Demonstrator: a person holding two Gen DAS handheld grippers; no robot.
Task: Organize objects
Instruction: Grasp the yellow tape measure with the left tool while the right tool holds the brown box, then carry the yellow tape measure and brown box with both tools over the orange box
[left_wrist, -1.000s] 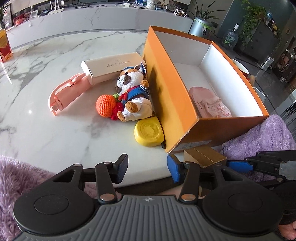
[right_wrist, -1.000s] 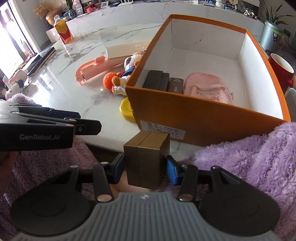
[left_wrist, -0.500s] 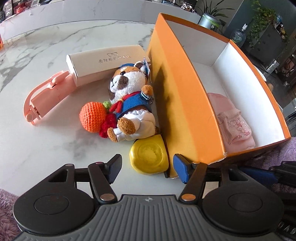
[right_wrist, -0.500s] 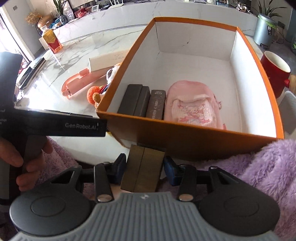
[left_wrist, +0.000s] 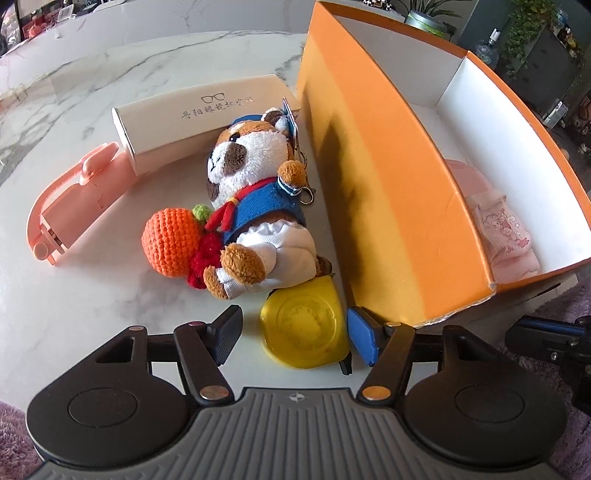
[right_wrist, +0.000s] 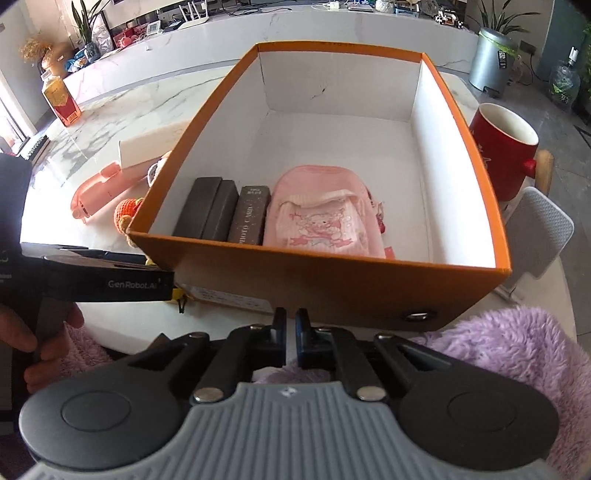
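Left gripper (left_wrist: 293, 334) wide open, jaws straddling the yellow disc (left_wrist: 306, 326) at the orange box (left_wrist: 388, 192) near corner, likely next pick. Right gripper (right_wrist: 290, 330) closed, empty, below the box front wall. Inside: "PHOTO CARD" box (right_wrist: 248, 215), pink pouch (right_wrist: 323, 216). Beyond the disc: plush dog (left_wrist: 258, 206), glasses-logo case (left_wrist: 203, 118).

Fluffy lilac sleeve (right_wrist: 509, 343); black, blue-padded tool (left_wrist: 293, 338).

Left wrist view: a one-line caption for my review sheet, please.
Open left gripper straddles a yellow soap-like block on the marble table, beside a plush dog and the orange box.
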